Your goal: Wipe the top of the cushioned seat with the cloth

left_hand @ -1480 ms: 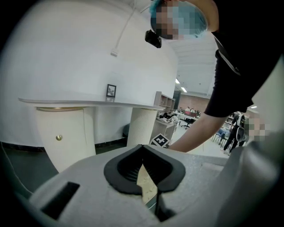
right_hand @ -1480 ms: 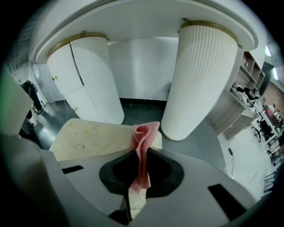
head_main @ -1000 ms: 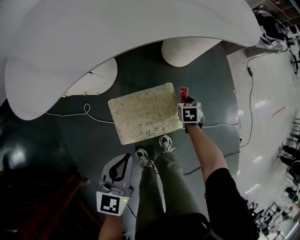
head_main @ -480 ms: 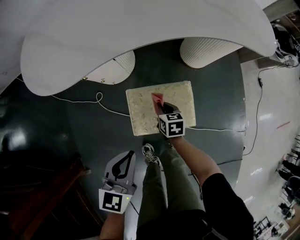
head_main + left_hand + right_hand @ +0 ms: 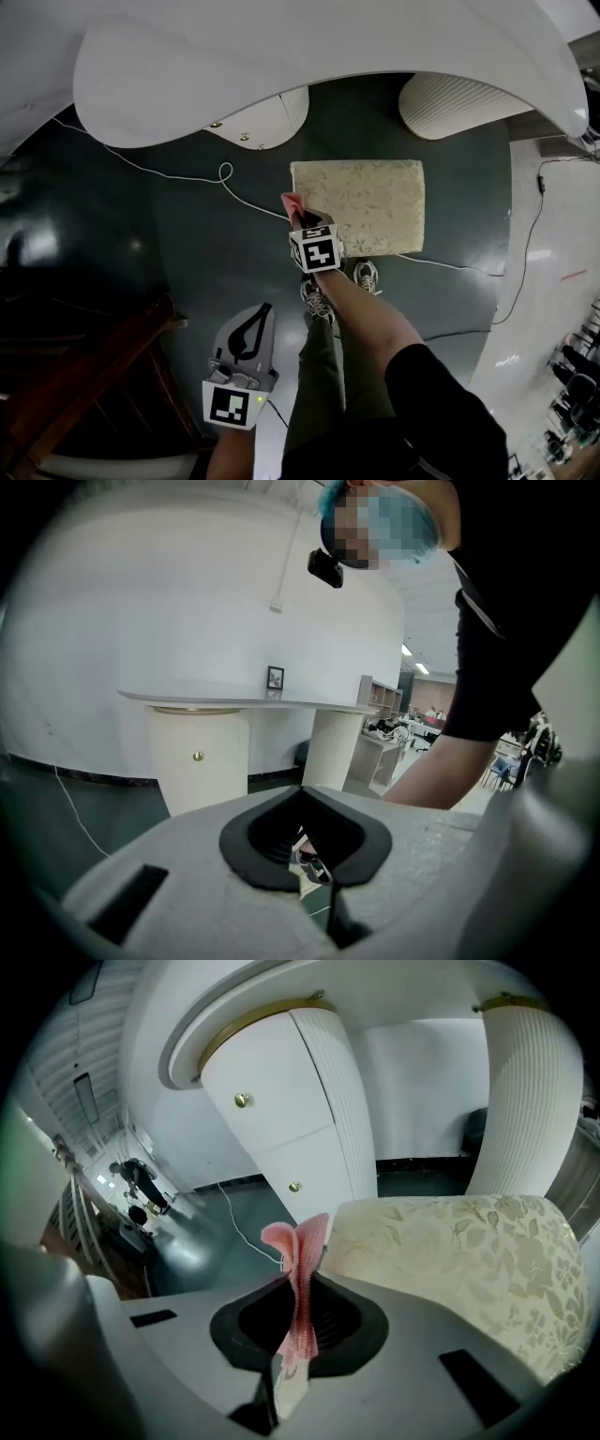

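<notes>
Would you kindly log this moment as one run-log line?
step: wipe | right gripper: shut on pink cloth, at edge of cushioned seat | left gripper: shut, empty, held low away from seat

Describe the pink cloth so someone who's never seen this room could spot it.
Below the big white curved counter, a cream floral cushioned seat stands on the dark floor. At its left edge in the head view, the right gripper pinches the cloth upright between its jaws. It is the only pink thing there, small and folded.
</notes>
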